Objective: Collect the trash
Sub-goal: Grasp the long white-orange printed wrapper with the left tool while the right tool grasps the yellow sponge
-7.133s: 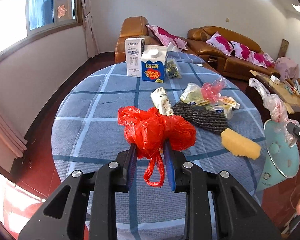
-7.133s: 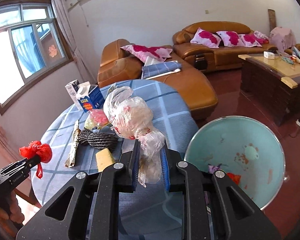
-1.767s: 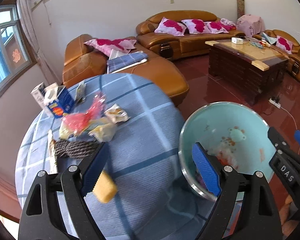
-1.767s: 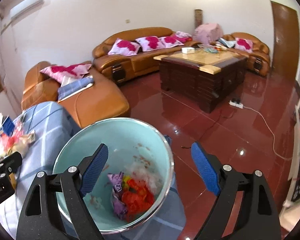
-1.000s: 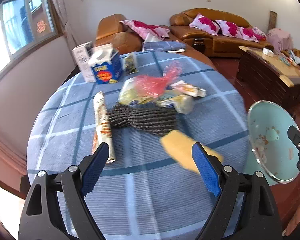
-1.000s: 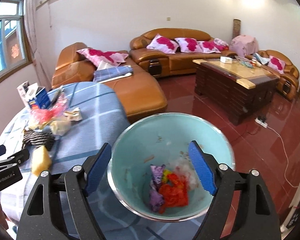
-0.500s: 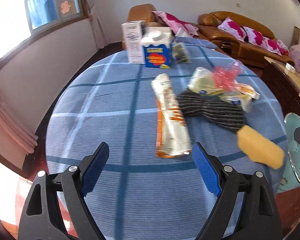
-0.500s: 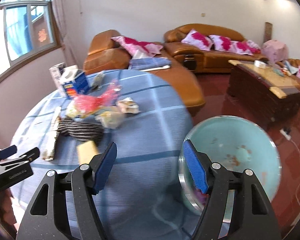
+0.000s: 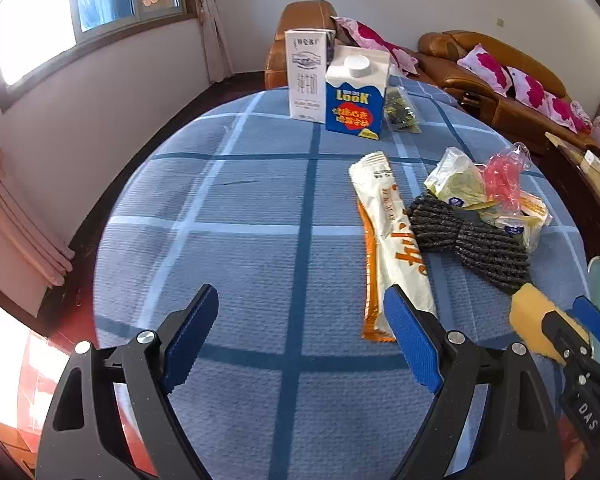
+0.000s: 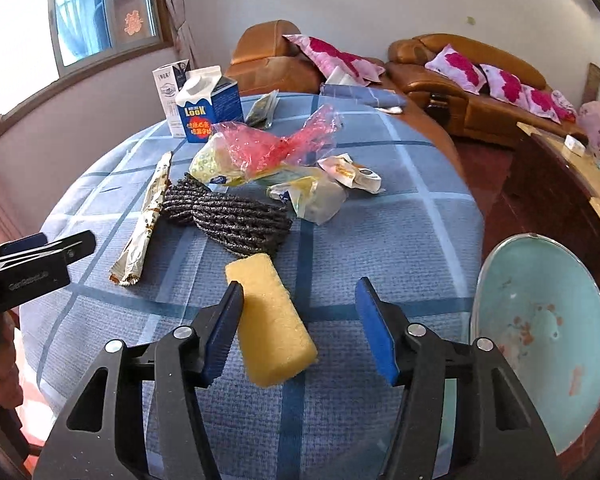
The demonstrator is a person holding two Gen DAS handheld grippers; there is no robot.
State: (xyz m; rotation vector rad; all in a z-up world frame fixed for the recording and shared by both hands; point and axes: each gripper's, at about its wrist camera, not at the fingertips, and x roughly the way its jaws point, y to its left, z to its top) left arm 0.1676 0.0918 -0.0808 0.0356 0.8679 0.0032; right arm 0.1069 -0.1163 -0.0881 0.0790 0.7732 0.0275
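Observation:
My left gripper is open and empty above the blue checked table; a long white and orange wrapper lies just ahead of its right finger. My right gripper is open with a yellow sponge lying between its fingers, close to the left one. Behind the sponge lie a dark knitted cloth, a pink plastic bag and crumpled wrappers. The teal trash bin stands at the table's right edge.
A blue LOOK carton, a white carton and a small dark packet stand at the table's far side. Brown sofas with pink cushions and a wooden coffee table lie beyond. A window is at the left.
Both grippers dropped their bags into the bin and opened. They have swung back from the bin to the table; the right one now straddles the yellow sponge.

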